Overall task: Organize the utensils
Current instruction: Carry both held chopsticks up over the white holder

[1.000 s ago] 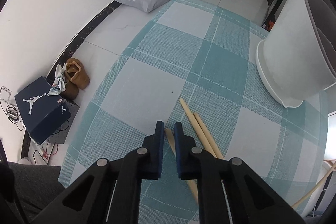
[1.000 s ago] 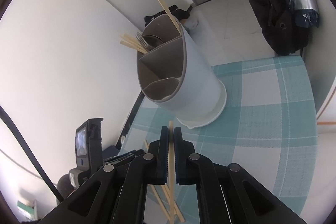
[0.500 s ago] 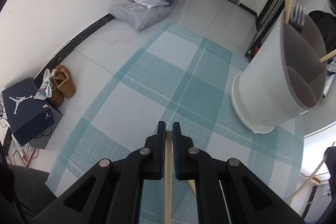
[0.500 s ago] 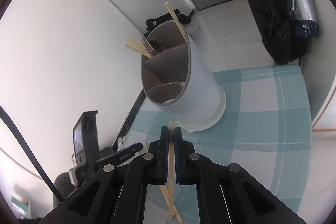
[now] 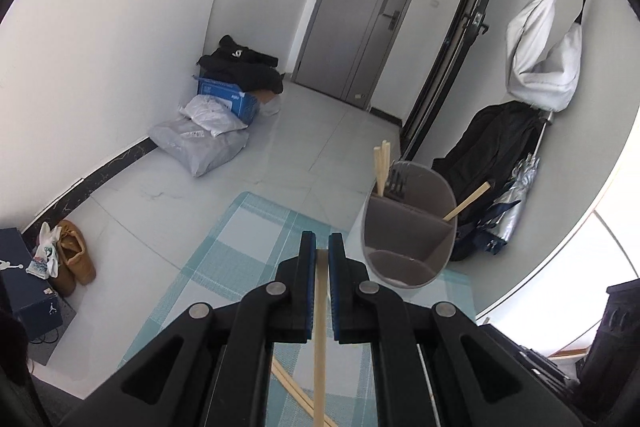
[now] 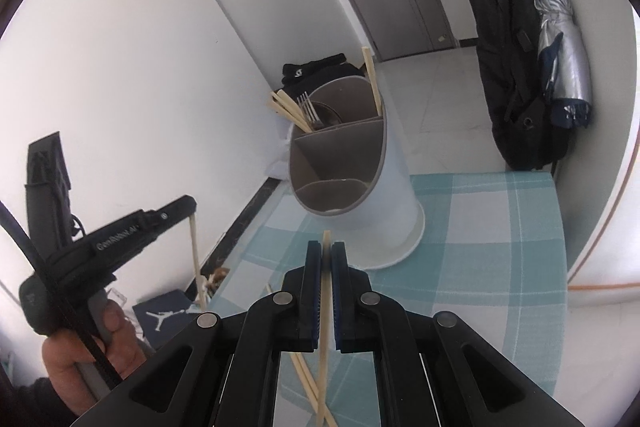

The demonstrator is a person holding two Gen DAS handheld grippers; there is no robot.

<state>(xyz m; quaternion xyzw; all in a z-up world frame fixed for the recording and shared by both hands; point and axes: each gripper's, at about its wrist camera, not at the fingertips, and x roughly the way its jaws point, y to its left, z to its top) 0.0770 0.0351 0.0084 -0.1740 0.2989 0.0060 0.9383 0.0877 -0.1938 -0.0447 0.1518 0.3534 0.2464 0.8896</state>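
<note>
The left hand-held gripper [image 5: 319, 251] is clenched on a wooden chopstick [image 5: 320, 331], which runs back between the blue pads toward the camera. The right hand-held gripper [image 6: 326, 259] is likewise clamped on a second chopstick [image 6: 325, 311], its tip poking just past the pads. Ahead of both stands a white utensil holder [image 6: 394, 195] with grey inner dividers, resting on a teal-and-white checked mat [image 6: 500, 235] that covers the worktop. Its far compartment holds several chopsticks [image 6: 290, 111] and a fork [image 6: 308, 107]; another chopstick [image 5: 466, 203] leans in a side compartment, and the nearest compartment looks unoccupied, though its floor is only partly visible. Two loose chopsticks [image 6: 306, 383] lie on the mat below the right gripper. In the right wrist view the person's left hand [image 6: 86, 351] grips the other tool's handle, whose arm bears white lettering too blurred to read with certainty. On the floor, a dark blue shoebox [image 5: 24, 283] carries the white Jordan jumping-figure logo, beside brown shoes [image 5: 74, 257]. A blue carton [image 5: 228, 99] by the grey door [image 5: 368, 15] has print too small to read.
</note>
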